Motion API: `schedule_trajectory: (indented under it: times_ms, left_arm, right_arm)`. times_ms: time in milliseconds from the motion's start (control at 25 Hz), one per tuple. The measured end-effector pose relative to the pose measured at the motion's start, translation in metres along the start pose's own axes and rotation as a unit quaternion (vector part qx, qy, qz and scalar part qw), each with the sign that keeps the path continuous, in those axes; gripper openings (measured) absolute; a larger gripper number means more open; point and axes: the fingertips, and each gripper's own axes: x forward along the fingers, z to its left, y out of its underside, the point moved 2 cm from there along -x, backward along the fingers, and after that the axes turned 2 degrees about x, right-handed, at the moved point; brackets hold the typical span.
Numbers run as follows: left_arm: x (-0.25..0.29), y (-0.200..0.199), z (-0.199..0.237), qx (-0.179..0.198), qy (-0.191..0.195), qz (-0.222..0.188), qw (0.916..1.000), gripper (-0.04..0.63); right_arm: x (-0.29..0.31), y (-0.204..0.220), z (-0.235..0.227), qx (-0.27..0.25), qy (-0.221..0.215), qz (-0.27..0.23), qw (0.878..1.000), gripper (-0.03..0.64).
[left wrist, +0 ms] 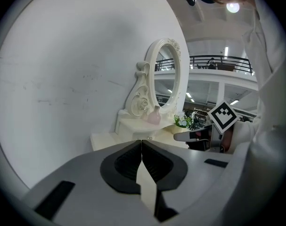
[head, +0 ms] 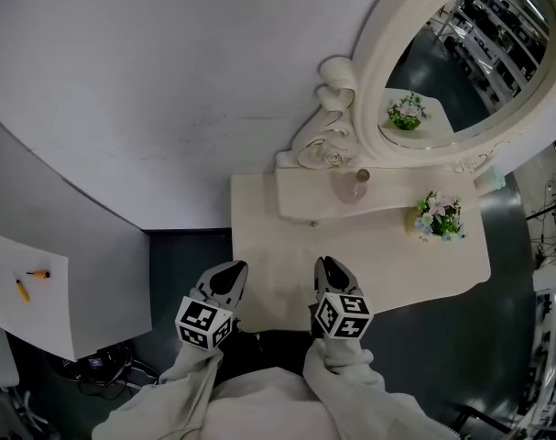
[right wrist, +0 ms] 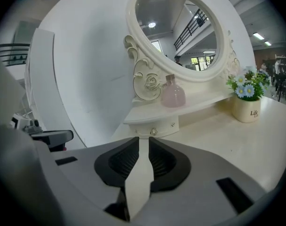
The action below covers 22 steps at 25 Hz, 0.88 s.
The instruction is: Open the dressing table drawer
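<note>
Holds fingers (right wrist: 126,163) of the right gripper (right wrist: 143,139) a narrow slit apart, empty, aimed at the knob (right wrist: 153,132) of the closed drawer (right wrist: 165,127) under the mirror shelf (right wrist: 204,102), seemingly ready to pinch it, with the left gripper (left wrist: 141,141) pressed shut on nothing, idle alongside.

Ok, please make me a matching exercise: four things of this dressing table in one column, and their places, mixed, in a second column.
1. pink bottle
2. flower pot
3. drawer knob
4. oval mirror

a. on the tabletop
b. upright, above the shelf
c. on the shelf, beside the carved scroll
d. under the shelf, on the drawer front

Pairs: 1-c, 2-a, 3-d, 4-b.
</note>
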Motion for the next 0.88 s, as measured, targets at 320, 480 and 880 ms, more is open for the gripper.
schedule_trajectory:
  times_ms: [320, 480, 880]
  left_arm:
    - [0.011, -0.002, 0.004, -0.006, -0.021, 0.014, 0.9997, 0.018]
    - [0.013, -0.002, 0.008, -0.008, -0.035, 0.022, 0.9991, 0.018]
    - [0.015, 0.005, 0.016, -0.020, -0.060, 0.045, 0.9970, 0.018]
  right_arm:
    - [0.049, -0.007, -0.010, -0.013, -0.016, 0.032, 0.999, 0.163]
    - [0.076, -0.004, -0.014, -0.030, -0.014, 0.049, 0.998, 0.175]
    - [0.119, 0.000, -0.021, -0.049, 0.019, 0.058, 0.997, 0.179]
